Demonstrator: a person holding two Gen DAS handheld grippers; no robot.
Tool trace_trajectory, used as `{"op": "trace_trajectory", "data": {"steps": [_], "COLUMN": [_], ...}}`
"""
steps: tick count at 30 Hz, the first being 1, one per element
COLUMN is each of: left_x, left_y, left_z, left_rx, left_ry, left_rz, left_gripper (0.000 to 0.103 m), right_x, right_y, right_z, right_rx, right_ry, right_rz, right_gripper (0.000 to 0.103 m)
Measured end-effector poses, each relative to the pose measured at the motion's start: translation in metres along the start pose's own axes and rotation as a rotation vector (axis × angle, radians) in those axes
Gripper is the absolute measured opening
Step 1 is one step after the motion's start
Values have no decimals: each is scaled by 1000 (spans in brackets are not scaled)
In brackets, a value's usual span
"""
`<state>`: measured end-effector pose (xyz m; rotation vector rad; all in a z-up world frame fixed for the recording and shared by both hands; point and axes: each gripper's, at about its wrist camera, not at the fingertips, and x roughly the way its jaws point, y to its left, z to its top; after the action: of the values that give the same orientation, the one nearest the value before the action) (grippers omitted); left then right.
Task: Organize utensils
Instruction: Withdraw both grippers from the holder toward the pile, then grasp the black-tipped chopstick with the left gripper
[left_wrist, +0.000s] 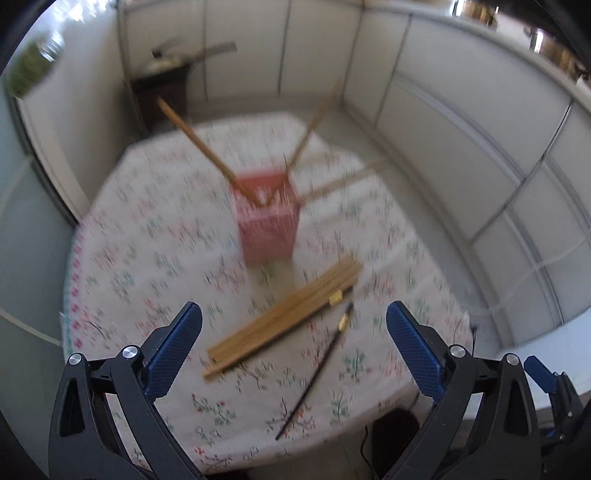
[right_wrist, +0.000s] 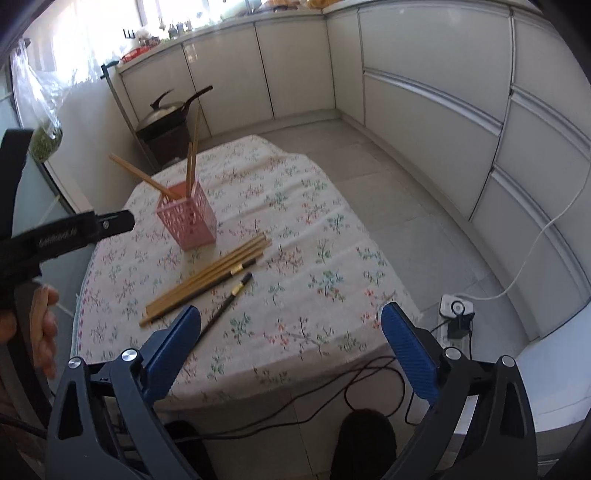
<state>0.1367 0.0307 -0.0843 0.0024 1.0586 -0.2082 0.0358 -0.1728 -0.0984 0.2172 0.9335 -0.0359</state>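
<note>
A pink slotted utensil holder (left_wrist: 266, 218) (right_wrist: 186, 216) stands on the flowered tablecloth (left_wrist: 147, 258) (right_wrist: 295, 221) with wooden chopsticks (left_wrist: 199, 142) (right_wrist: 142, 176) leaning out of it. A bundle of wooden chopsticks (left_wrist: 284, 314) (right_wrist: 207, 278) lies flat in front of the holder. A single black chopstick (left_wrist: 317, 369) (right_wrist: 225, 306) lies beside the bundle. My left gripper (left_wrist: 293, 314) is open and empty above the bundle; the left wrist view is blurred. My right gripper (right_wrist: 290, 317) is open and empty near the table's front edge.
A dark stand with a lidded wok (right_wrist: 173, 110) sits behind the table. White cabinets (right_wrist: 424, 92) line the back and right. A power strip (right_wrist: 456, 314) and cables (right_wrist: 369, 373) lie on the floor at the front right. The left gripper's body (right_wrist: 55, 232) shows at the left.
</note>
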Motion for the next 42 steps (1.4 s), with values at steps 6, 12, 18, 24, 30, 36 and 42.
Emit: {"op": "trace_trajectory", "data": {"steps": [6,12,18,24,30,36,42], "left_x": [64,97,132,143,133,144,158], "left_y": [-29,-73,-77,-77,-67,-71,-79], "left_z": [-14,-21,-16,-10,-18,-24,-20], "left_rx": [89,260,250,230,248,273,294], "left_ry": [200,228,290,313,341,320,284], "left_rz": [-29,-75,-55,-63,-73,-51,-9], "left_gripper": [96,80,64,59,45,27,12], "right_x": [34,40,46,50,53,50,50], "right_y": [-31,-41,-54,-60,-57,-47,-51], "right_z": [-20,-18,-22,-23,-23,-21,-21], "right_rx": [150,221,277,303,306,265,256], "right_ry": [209,257,307,328,345,323,297], "right_rz": [93,132,153,164,185,157,103], "right_gripper": [95,95,95,95,95,95,95]}}
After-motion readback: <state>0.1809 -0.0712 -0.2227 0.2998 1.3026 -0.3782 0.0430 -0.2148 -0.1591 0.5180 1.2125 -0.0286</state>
